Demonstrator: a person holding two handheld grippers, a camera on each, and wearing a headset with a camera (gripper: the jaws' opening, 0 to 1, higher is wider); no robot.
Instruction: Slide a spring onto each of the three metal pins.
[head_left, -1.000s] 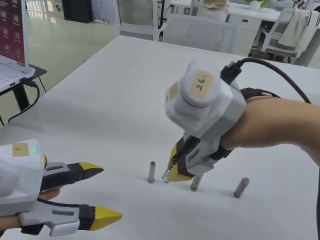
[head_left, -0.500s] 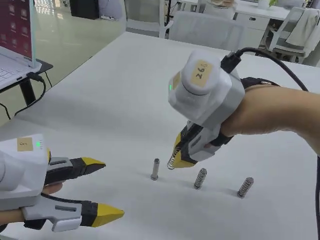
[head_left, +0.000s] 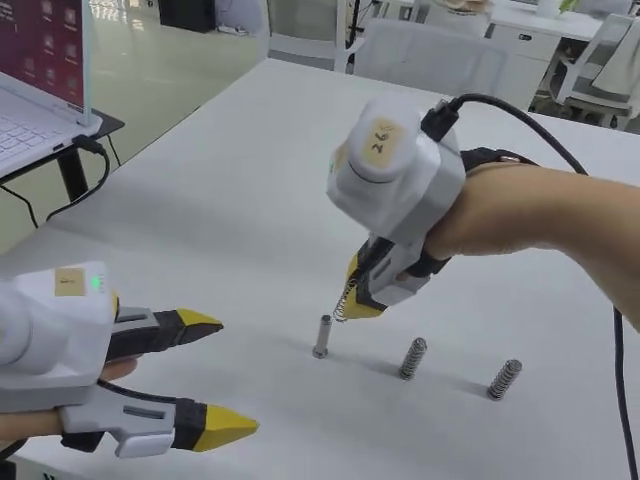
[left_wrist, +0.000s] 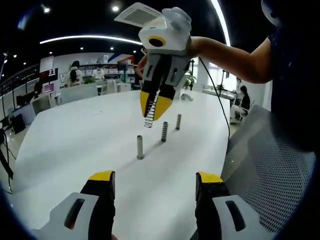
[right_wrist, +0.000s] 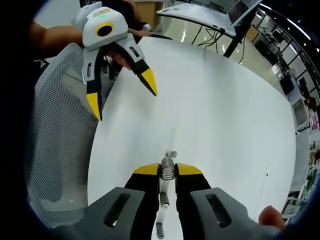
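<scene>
Head view: the right gripper points down over the white table, its yellow-tipped jaws pinching a spring that hangs tilted, its lower end clear of the surface. A bare pin stands upright just at 7 o'clock of those tips, apart from the spring. At 4 o'clock of it stand a sprung pin and, farther along, a second sprung pin, both with coils already around them. The left gripper hovers at 8 o'clock of the bare pin, well apart, jaws spread wide with nothing between them. The right gripper view shows the spring clamped lengthwise between the closed jaws, its free end sticking out toward 12 o'clock.
</scene>
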